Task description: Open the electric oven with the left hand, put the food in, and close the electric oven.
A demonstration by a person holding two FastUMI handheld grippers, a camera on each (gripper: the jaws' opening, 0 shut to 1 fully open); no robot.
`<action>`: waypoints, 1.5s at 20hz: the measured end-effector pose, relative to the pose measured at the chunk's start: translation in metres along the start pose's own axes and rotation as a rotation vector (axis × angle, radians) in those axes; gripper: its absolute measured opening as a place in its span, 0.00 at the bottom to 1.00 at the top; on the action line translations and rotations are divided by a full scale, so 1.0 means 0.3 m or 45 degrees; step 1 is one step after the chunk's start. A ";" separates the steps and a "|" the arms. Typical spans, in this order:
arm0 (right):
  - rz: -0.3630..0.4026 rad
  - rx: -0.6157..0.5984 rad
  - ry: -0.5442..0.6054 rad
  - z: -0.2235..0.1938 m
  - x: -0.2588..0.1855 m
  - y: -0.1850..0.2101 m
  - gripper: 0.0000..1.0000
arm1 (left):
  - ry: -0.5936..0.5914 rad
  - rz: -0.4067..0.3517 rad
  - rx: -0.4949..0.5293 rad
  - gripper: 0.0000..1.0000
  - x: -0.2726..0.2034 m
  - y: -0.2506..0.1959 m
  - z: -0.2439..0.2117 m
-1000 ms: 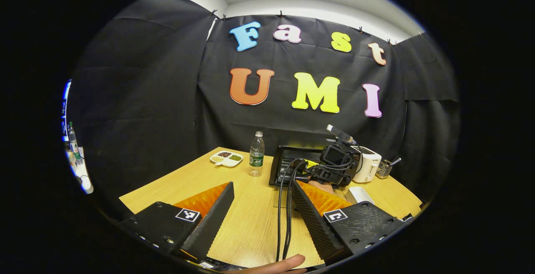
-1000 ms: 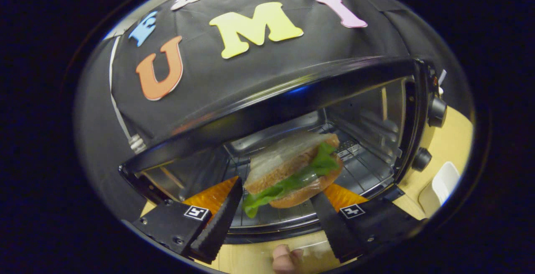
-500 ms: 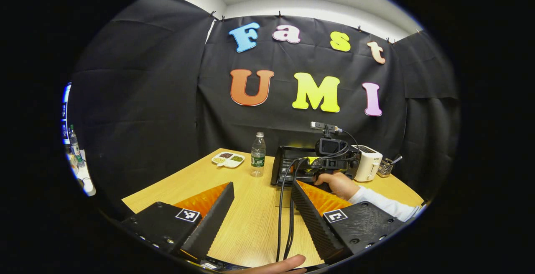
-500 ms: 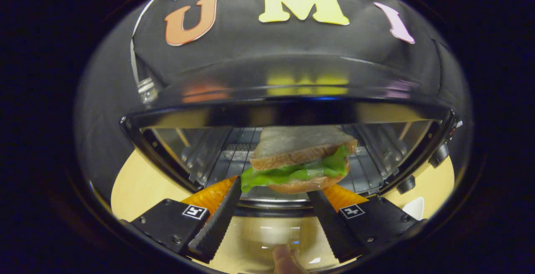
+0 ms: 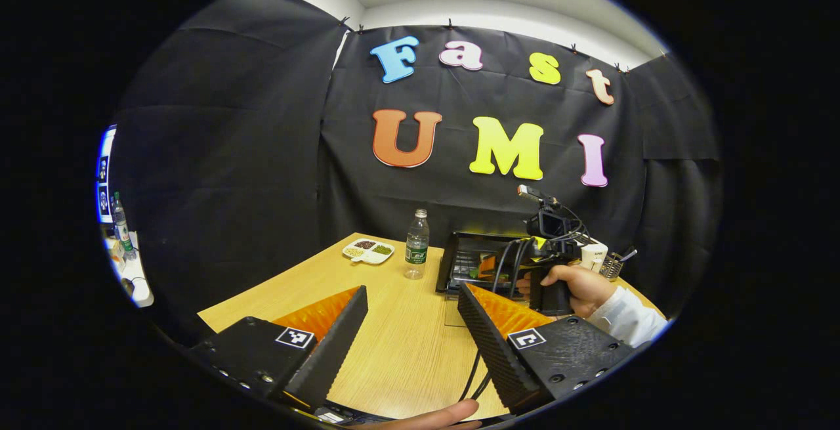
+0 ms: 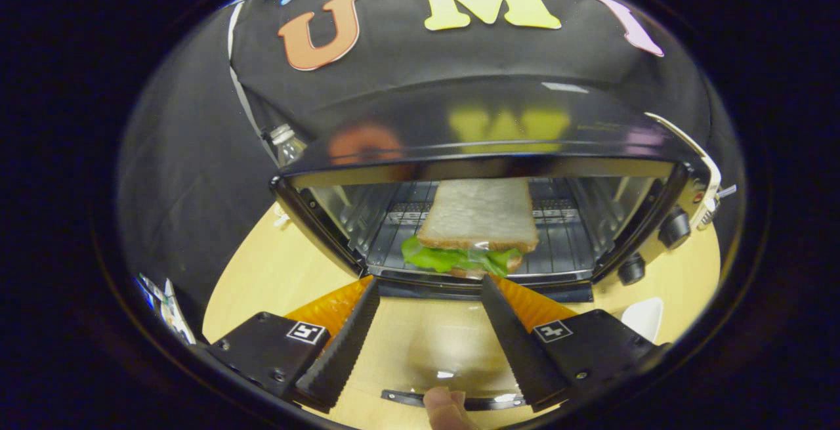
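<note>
Right tool (image 6: 426, 285) withdrawn (spread, empty), sandwich (image 6: 474, 228) on oven (image 6: 485, 148) rack, left tool (image 5: 412, 299) spread.

- In my left gripper view the oven (image 5: 474, 264) sits far off; I cannot make out what lies inside it, and the right gripper (image 5: 548, 246) with the hand (image 5: 577, 285) holding it covers its right side.
- The white appliance (image 5: 594, 254) behind that hand is mostly hidden.
- The tray's (image 5: 367, 251) contents are too small for me to tell.
- In my right gripper view the oven door's (image 6: 453, 398) handle is cut by the lower edge, a fingertip (image 6: 443, 409) over it.
- The bottle (image 6: 286, 142) peeks from behind the oven top.
</note>
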State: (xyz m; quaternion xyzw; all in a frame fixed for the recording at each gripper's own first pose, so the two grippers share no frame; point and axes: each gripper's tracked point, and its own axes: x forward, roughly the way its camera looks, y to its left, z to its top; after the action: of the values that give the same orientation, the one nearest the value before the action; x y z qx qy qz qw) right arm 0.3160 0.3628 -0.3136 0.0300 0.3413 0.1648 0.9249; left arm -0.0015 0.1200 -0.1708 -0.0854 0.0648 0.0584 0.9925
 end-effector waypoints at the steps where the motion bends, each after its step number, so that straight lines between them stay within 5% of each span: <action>1: 0.008 -0.013 -0.030 0.007 -0.040 -0.002 1.00 | 0.004 0.000 -0.005 0.92 0.009 0.002 -0.001; 13: 0.008 -0.046 -0.562 0.158 -0.669 -0.162 1.00 | 0.104 -0.054 0.099 0.92 0.179 -0.114 -0.075; 19: -0.157 -0.102 -0.735 0.208 -0.914 -0.391 0.99 | 0.187 -0.136 0.105 0.92 0.280 -0.266 -0.187; 30: -0.348 -0.006 -0.919 0.200 -1.347 -0.727 0.99 | 0.570 -0.300 0.192 0.92 0.387 -0.610 -0.603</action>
State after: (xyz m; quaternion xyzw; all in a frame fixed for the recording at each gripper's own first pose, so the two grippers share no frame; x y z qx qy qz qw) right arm 0.1286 0.0290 -0.0530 0.0381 -0.0056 0.0197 0.9991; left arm 0.1145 -0.0788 -0.3339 -0.0289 0.2766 -0.0829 0.9570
